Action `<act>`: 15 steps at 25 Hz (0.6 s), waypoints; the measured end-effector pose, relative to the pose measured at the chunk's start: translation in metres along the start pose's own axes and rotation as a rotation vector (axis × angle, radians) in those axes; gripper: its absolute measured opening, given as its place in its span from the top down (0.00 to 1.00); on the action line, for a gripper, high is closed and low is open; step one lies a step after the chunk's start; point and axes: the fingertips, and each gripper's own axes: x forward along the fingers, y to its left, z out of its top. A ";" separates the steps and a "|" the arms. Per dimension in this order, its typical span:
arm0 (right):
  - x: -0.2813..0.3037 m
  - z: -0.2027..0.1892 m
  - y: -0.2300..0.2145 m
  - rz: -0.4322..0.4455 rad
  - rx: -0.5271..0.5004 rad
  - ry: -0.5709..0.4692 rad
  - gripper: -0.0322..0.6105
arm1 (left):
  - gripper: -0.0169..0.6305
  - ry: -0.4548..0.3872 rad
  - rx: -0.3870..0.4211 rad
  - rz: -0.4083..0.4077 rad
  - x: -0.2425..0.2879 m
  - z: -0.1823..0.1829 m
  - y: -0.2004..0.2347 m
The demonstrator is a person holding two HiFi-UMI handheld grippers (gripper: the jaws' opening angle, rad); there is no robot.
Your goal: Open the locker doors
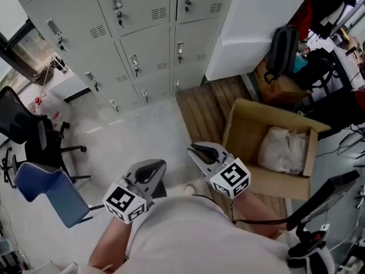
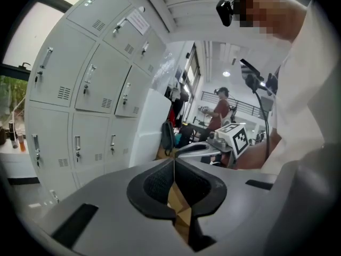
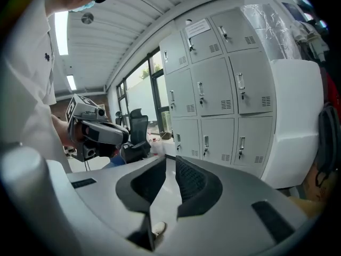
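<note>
The grey lockers (image 1: 142, 50) stand ahead of me, and every door in view is closed, with keys hanging in the handles. The same bank rises on the left in the left gripper view (image 2: 90, 89) and fills the middle of the right gripper view (image 3: 218, 100). My left gripper (image 1: 153, 167) (image 2: 174, 160) is held low near my body, its jaws shut on nothing. My right gripper (image 1: 197, 149) (image 3: 170, 159) hangs beside it, well short of the lockers, with a narrow gap between its jaws and nothing in it.
An open cardboard box (image 1: 245, 136) with a white bag (image 1: 283, 149) sits on the floor at my right. A white panel (image 1: 256, 27) leans by the lockers, with a backpack (image 1: 282, 50) beyond it. A black office chair (image 1: 25, 133) and a blue chair (image 1: 48, 190) stand left.
</note>
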 end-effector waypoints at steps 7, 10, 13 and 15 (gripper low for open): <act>0.090 0.036 -0.021 -0.091 -0.018 0.019 0.92 | 0.95 0.006 0.027 -0.071 -0.019 0.030 0.088; 0.124 0.045 -0.033 -0.141 -0.010 0.017 0.92 | 0.95 0.024 0.030 -0.081 -0.030 0.029 0.124; 0.153 0.047 -0.050 -0.174 0.020 0.021 0.92 | 0.96 0.036 0.014 -0.069 -0.032 0.027 0.156; 0.163 0.047 -0.066 -0.185 0.030 0.030 0.91 | 0.96 0.038 -0.008 -0.070 -0.027 0.028 0.166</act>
